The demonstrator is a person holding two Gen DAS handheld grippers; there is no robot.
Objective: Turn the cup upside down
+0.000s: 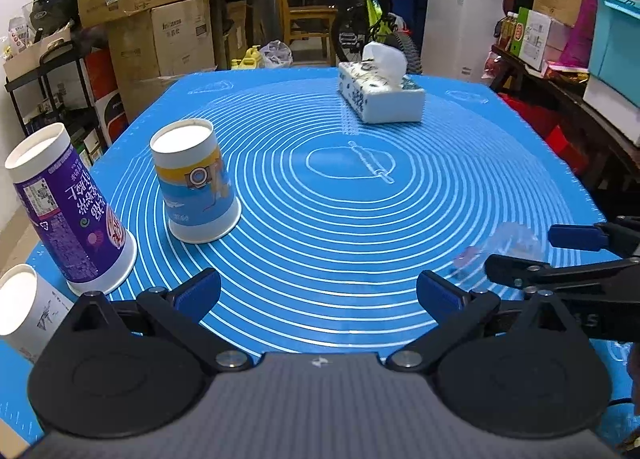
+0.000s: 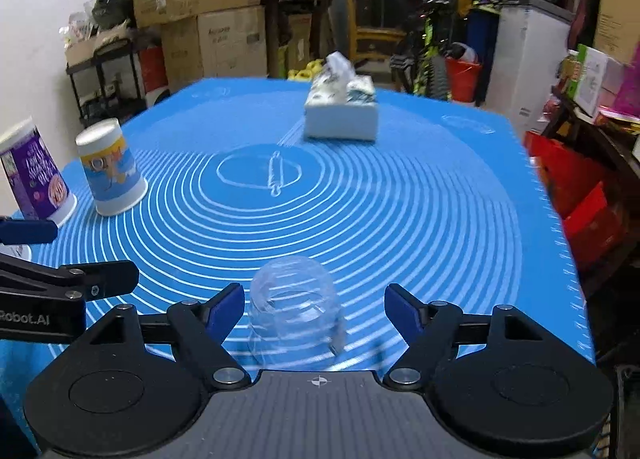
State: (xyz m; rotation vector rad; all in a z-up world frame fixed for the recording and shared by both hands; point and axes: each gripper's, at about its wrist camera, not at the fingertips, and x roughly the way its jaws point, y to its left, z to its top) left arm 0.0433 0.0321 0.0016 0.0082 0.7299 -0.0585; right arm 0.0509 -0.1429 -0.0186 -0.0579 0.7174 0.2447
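A clear plastic cup (image 2: 296, 311) sits on the blue mat (image 2: 400, 219) between the fingers of my right gripper (image 2: 314, 309), which is open and not touching it. The cup looks upside down, though its clear wall makes this hard to tell. It shows faintly in the left wrist view (image 1: 500, 247), between the right gripper's fingers (image 1: 576, 238). My left gripper (image 1: 318, 295) is open and empty over the mat. Three paper cups stand upside down at the left: blue and yellow (image 1: 194, 183), purple (image 1: 68, 207) and white (image 1: 24, 307).
A tissue box (image 1: 380, 93) stands on the far part of the mat. Cardboard boxes (image 1: 160, 19), a shelf, a bicycle (image 1: 376, 19) and a white cabinet lie beyond the table. Red boxes and a dark bench are at the right (image 2: 580, 187).
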